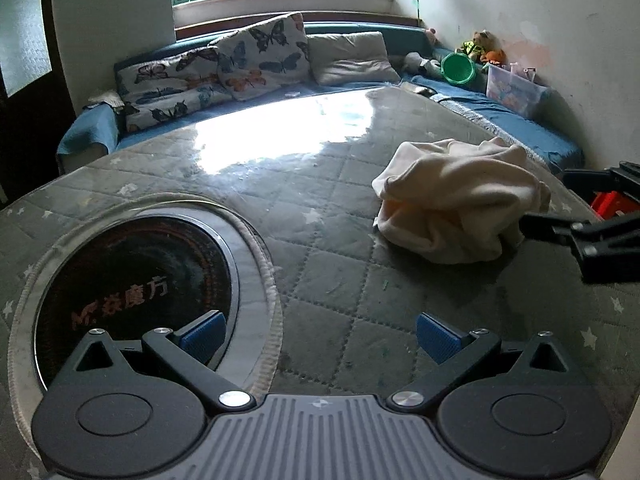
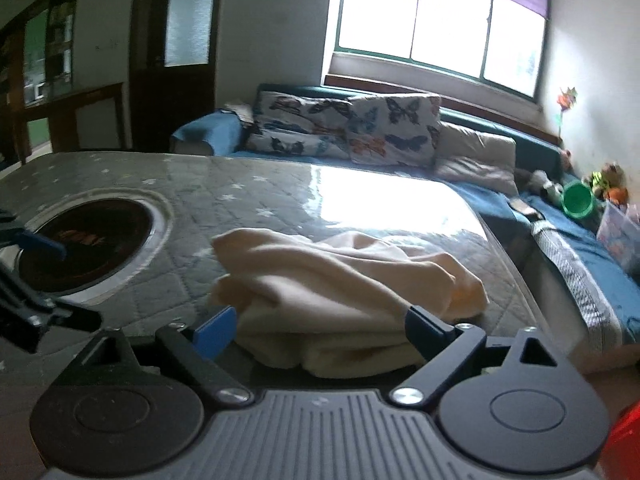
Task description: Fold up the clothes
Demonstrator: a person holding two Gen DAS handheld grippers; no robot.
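A crumpled cream garment (image 1: 460, 200) lies in a heap on the quilted grey table cover (image 1: 320, 240), toward the right. My left gripper (image 1: 320, 338) is open and empty, over bare cover well short of the garment. My right gripper (image 2: 320, 334) is open, its blue pads on either side of the garment's near edge (image 2: 328, 344), low over the table. In the left wrist view the right gripper (image 1: 576, 232) reaches in from the right beside the garment.
A round black cooktop (image 1: 136, 292) with a metal rim is set into the table at the left. A blue sofa (image 1: 520, 120) with butterfly cushions (image 1: 264, 56) wraps the far side. A green bucket (image 1: 458, 68), toys and a plastic box (image 1: 516, 90) sit at the right.
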